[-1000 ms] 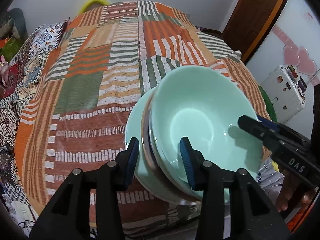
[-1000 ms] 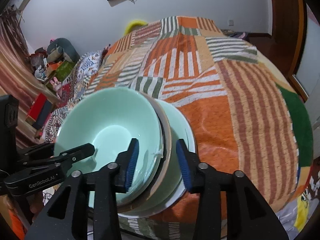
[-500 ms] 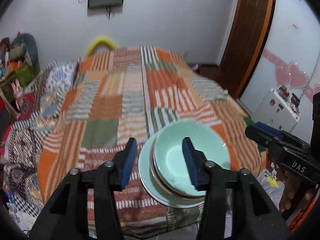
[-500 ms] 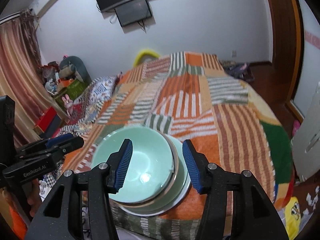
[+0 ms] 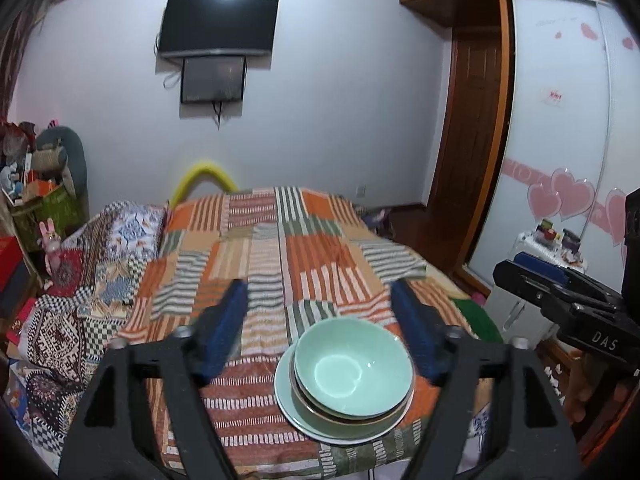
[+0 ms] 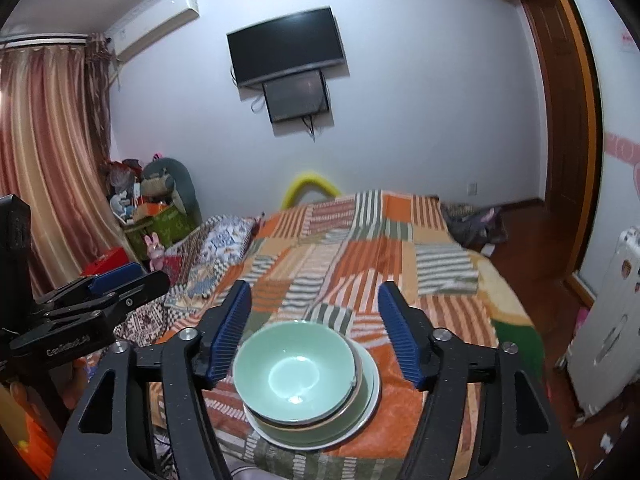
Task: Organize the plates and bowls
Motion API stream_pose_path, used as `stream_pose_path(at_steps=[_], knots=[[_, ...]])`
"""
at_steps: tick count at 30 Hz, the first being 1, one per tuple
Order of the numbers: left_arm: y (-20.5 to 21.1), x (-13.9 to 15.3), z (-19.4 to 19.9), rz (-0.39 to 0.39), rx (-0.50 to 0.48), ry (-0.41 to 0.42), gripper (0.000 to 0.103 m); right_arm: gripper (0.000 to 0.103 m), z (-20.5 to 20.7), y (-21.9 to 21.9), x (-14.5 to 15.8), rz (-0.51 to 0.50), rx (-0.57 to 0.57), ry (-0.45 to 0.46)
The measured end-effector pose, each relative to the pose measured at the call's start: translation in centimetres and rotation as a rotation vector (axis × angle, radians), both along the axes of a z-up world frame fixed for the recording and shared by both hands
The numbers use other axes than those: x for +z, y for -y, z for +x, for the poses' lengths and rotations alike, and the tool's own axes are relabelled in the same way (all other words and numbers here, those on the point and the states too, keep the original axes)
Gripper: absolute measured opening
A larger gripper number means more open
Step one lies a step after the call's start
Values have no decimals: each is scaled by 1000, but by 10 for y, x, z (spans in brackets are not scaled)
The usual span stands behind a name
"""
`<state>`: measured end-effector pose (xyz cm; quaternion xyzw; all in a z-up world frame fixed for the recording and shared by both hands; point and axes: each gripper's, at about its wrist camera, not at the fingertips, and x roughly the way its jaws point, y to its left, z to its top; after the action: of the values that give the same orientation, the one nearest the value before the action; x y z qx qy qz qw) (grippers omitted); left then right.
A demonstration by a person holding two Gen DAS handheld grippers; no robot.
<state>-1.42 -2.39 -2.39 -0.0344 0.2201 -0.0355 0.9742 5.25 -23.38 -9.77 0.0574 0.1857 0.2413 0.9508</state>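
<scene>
A mint green bowl (image 5: 352, 372) sits on top of a stack of a brown-rimmed dish and a pale green plate (image 5: 296, 412) near the front edge of the bed. The stack also shows in the right wrist view, bowl (image 6: 294, 372) over plate (image 6: 360, 408). My left gripper (image 5: 320, 312) is open and empty, held back above the stack. My right gripper (image 6: 314, 312) is open and empty, also held back above it. Each gripper shows at the edge of the other's view.
The bed carries an orange, green and white striped patchwork blanket (image 5: 280, 248). A TV (image 5: 218, 26) hangs on the far wall. Clutter and toys (image 6: 152, 208) stand at the left. A white cabinet (image 5: 532, 264) and a wooden door (image 5: 468, 140) are on the right.
Both grippers let go of the stack's rims, opened wide and pulled back and up. The stack now rests on the bed and looks smaller in both views.
</scene>
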Motion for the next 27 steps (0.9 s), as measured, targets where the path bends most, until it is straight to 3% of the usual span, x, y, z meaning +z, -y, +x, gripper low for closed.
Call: stream_pose_path(at_steps=[1,3,6,15,27], knots=[[0,3,-6,0,3,24,91,68,-1,-1,1,-2,-2,12],[-1,7,-12,3,14,54,95,70,-7,-3,4,-9,-3,45],[0,12,-22,12,22,85,97,83,-12,-5,6,-3,1,67],[-3,14,-35,12,50,125,102,101,-24,-8,7,16,-9,123],[-1,13,-45,30,61,163,103,102,-30,-4,4,38,-15,135]])
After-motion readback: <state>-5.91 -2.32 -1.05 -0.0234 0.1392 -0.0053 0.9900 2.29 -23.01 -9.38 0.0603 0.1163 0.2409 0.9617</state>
